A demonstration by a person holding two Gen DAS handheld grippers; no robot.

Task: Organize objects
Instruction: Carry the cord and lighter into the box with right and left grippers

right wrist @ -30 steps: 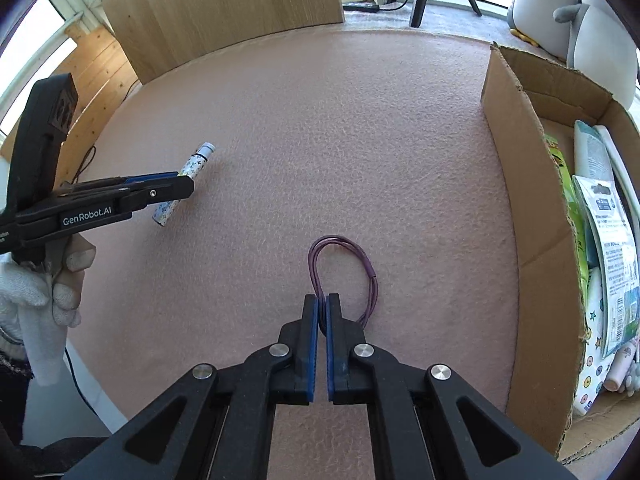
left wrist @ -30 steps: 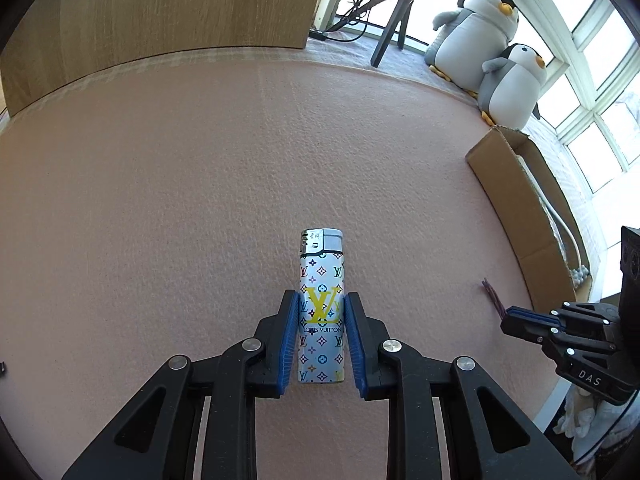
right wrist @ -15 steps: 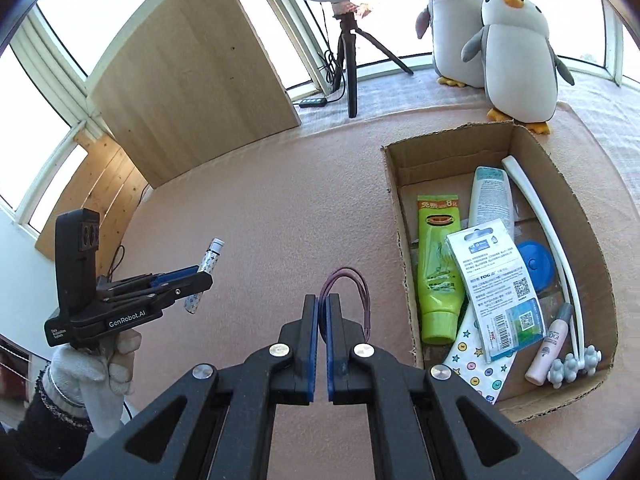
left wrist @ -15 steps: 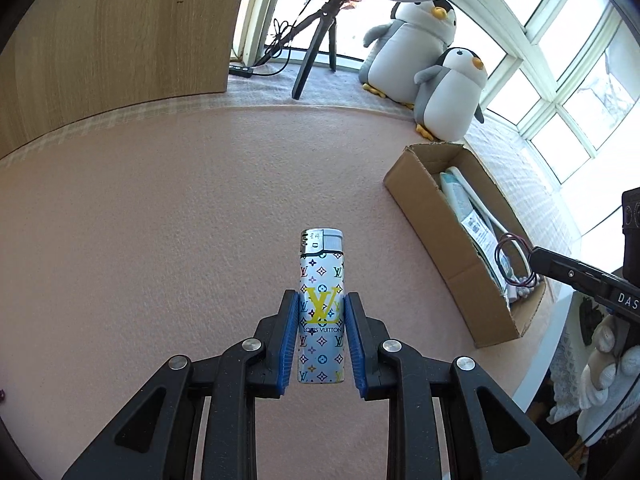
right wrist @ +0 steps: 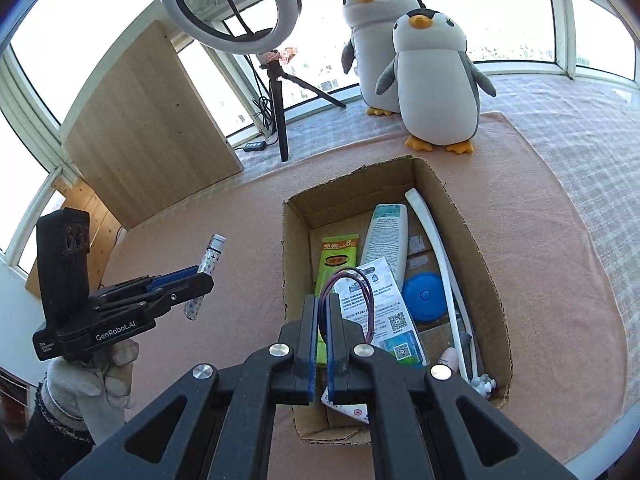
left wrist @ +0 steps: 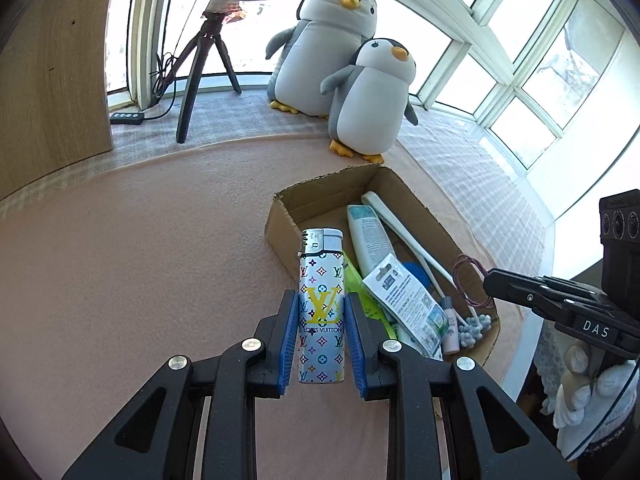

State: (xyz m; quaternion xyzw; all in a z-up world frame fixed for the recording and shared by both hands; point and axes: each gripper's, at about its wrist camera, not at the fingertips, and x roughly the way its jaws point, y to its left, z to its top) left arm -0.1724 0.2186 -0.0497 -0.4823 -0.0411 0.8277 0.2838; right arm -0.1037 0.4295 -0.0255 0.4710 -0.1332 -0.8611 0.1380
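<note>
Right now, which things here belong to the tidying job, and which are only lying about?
Part of the job:
- lighter, clamped in the left gripper
- hair tie, pinched in the right gripper
- cardboard box, already holding tubes and packets

Only lying about:
- two plush penguins
- ring light on its tripod
- wooden board

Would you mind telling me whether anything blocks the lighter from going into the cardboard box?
Nothing visible does. The lighter, clamped in the left hand-held gripper, hangs beside the open-topped cardboard box, whose near wall is low.
</note>
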